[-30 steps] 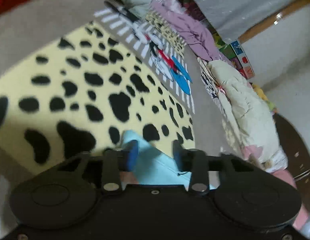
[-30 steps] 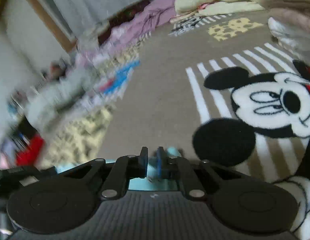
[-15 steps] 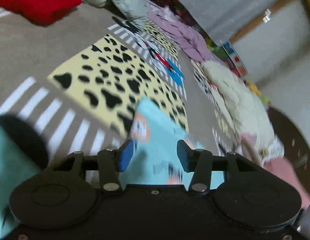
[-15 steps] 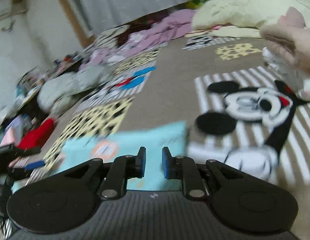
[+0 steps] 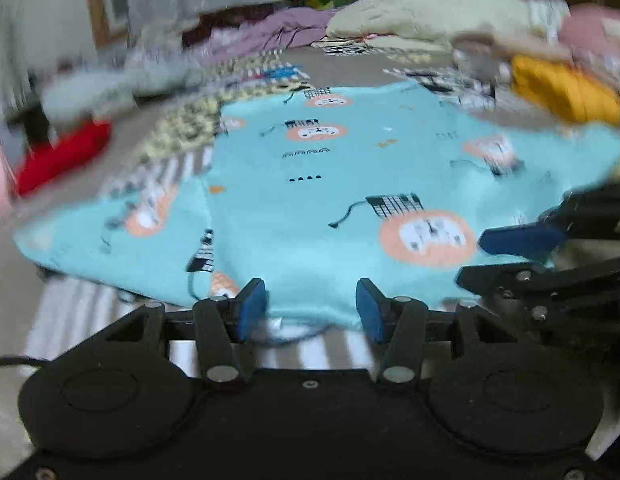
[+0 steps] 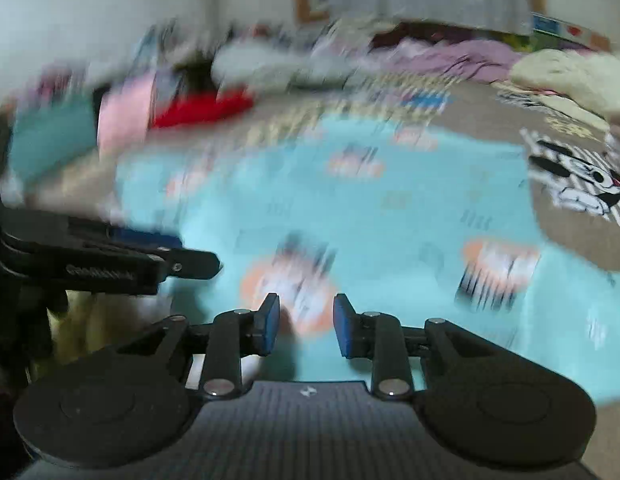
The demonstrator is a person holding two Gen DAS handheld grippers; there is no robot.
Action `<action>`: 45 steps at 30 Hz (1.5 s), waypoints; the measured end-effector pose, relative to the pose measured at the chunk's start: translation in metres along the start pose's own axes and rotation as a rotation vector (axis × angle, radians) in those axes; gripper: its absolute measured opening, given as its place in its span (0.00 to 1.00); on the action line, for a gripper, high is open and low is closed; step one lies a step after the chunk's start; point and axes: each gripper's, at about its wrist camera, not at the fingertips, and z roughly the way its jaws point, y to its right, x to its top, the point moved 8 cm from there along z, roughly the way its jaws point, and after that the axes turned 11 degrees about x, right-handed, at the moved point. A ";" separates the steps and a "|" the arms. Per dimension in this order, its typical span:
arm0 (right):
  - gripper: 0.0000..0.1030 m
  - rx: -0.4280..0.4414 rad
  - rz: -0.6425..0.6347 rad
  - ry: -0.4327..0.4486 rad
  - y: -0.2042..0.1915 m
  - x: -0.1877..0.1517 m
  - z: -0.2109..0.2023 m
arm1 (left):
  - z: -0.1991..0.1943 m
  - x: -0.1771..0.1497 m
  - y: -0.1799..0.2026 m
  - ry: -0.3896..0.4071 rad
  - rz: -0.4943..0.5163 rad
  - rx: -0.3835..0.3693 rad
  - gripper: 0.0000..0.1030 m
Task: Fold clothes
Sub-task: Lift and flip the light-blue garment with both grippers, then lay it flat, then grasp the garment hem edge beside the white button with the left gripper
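The light-blue garment [image 5: 329,200] with orange lion prints lay spread flat on the patterned blanket [image 5: 174,168], directly ahead of both grippers, one sleeve reaching out to the left gripper's left side. Its near hem sat between the blue pads of the left gripper [image 5: 311,310], whose jaws were spread and opening; the pads stood clear of the cloth on either side, so nothing was pinched. In the right wrist view the same garment [image 6: 389,216] filled the ground in front of the right gripper [image 6: 306,324], whose jaws were also opening, narrower than the left pair, with blue cloth showing in the gap but not pressed by the pads.

Each gripper appeared at the edge of the other's view: the right one just to the left gripper's right, over the garment's near corner, and the left one just to the right gripper's left.

Farther out, beyond the garment, a red item [image 5: 62,156] lay to the left gripper's far left, a yellow folded piece [image 5: 565,92] to its far right, and a cream quilt [image 5: 425,16] and purple cloth [image 5: 278,36] against the far wall. Much of the right view was blurred.
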 end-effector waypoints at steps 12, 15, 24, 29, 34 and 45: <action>0.36 -0.030 0.051 0.050 -0.018 -0.028 -0.065 | -0.021 -0.012 -0.015 0.025 -0.113 0.004 0.50; 0.36 -0.035 0.209 0.107 0.007 -0.044 -0.086 | -0.031 -0.007 -0.004 0.072 -0.089 -0.037 0.50; 0.36 0.022 0.565 0.266 0.072 -0.072 -0.104 | -0.056 0.006 0.079 0.188 0.126 -0.318 0.50; 0.36 0.071 0.569 0.284 0.078 -0.066 -0.097 | -0.038 0.011 0.098 0.179 0.250 -0.411 0.50; 0.35 0.070 0.510 0.251 0.079 -0.062 -0.086 | -0.017 0.012 0.098 0.139 0.296 -0.508 0.44; 0.34 0.042 0.412 0.245 0.078 -0.053 -0.075 | -0.007 0.015 0.108 0.142 0.337 -0.642 0.29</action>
